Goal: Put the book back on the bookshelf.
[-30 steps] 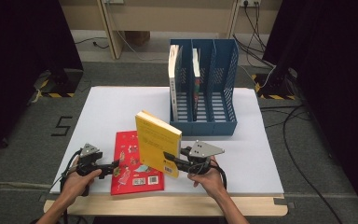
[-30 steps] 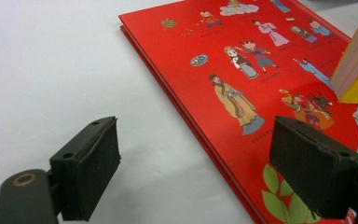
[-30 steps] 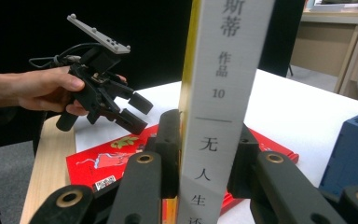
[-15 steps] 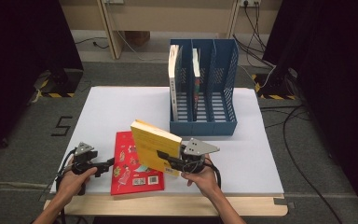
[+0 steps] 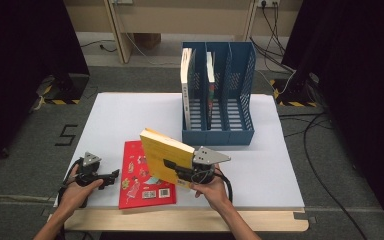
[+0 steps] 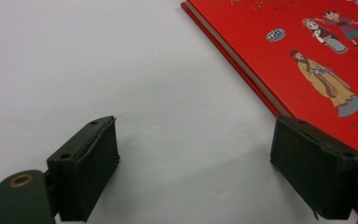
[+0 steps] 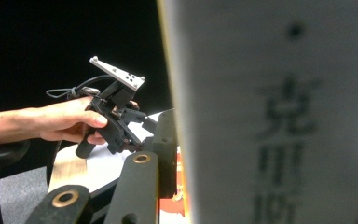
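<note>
My right gripper [image 5: 180, 172] is shut on a yellow book [image 5: 162, 155] and holds it tilted above the white table [image 5: 130, 115], over the right edge of a red picture book [image 5: 142, 182] lying flat. In the right gripper view the yellow book's pale spine [image 7: 270, 116] stands close against one black finger [image 7: 165, 149]. My left gripper [image 5: 111, 176] rests on the table just left of the red book. Its jaws have just been opening and stand wide apart [image 6: 196, 172], with only bare table between them; the red book [image 6: 307, 56] lies beside the right-hand jaw.
A blue three-slot file rack [image 5: 220, 135] stands at the back right of the table, with a white-spined book [image 5: 186, 85] in its left slot and a thinner one [image 5: 210, 85] in the middle slot. The table's wooden front edge [image 5: 180, 220] runs below the hands.
The yellow book has tipped from nearly upright to a lower lean in the right gripper. The left gripper has drawn back a little to the left of the red book.
</note>
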Demonstrator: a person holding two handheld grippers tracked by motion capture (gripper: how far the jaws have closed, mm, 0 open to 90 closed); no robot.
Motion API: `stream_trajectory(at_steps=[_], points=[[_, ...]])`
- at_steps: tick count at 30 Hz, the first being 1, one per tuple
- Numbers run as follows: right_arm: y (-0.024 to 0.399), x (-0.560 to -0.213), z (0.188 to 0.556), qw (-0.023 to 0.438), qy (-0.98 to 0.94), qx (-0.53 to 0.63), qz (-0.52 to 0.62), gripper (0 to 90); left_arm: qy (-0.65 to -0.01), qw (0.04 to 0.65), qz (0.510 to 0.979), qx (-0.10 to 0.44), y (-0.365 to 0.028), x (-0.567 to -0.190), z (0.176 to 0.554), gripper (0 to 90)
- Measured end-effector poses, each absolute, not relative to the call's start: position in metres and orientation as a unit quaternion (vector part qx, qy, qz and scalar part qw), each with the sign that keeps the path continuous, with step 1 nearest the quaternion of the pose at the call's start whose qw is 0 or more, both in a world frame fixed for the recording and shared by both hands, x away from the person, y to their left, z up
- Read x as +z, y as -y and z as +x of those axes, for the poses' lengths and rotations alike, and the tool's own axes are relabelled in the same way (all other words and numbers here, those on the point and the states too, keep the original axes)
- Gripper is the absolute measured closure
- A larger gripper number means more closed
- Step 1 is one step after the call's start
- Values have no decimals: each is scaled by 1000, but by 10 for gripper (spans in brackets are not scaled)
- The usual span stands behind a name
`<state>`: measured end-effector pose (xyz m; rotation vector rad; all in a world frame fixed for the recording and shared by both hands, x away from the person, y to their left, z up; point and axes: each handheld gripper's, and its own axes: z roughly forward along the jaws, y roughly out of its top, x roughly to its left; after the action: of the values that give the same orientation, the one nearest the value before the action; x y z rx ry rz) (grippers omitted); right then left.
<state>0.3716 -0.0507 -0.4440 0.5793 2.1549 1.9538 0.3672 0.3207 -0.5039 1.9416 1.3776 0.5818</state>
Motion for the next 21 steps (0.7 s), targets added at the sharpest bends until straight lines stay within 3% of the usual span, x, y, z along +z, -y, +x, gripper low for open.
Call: stream_trajectory(at_steps=[10, 12, 21], points=[[49, -444, 373, 78, -713, 666, 204, 623, -527, 338, 747, 225, -321, -504, 367, 139], [48, -444, 373, 74, -710, 668, 211, 543, -526, 339, 747, 225, -321, -504, 367, 139], [47, -444, 371, 88, -716, 663, 202, 642, -526, 339, 747, 225, -321, -504, 367, 139]])
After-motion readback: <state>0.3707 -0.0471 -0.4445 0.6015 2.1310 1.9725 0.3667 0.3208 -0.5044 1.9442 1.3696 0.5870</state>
